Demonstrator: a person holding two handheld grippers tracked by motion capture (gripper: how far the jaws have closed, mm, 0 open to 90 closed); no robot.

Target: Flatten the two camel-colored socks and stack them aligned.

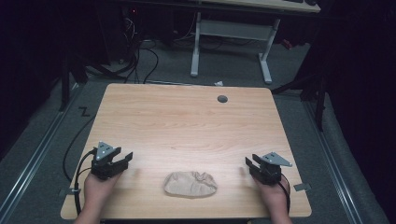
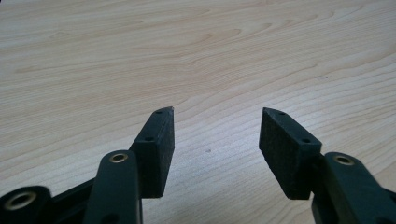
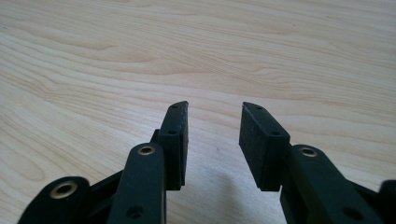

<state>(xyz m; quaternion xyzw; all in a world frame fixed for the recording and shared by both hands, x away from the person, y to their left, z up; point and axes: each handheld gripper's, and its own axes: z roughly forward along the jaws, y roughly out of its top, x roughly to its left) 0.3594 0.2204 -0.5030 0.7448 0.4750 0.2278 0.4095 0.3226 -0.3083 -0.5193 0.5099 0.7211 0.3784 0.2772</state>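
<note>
A crumpled beige cloth (image 1: 190,184) lies near the front edge of the wooden table (image 1: 187,121), between the two hands. My left gripper (image 1: 125,158) rests at the table's front left, well left of the cloth, its jaws open with only bare wood between them (image 2: 217,128). My right gripper (image 1: 249,163) sits at the front right, to the right of the cloth, and stands open too (image 3: 215,119), with nothing between its pads. Each gripper is held by a hand coming in from the bottom edge.
A round grey cable hole (image 1: 222,99) sits near the table's far edge. Beyond the table stands a white desk frame (image 1: 231,42) on a grey floor, with cables (image 1: 140,56) at the back left. Metal rails (image 1: 37,154) run along both sides.
</note>
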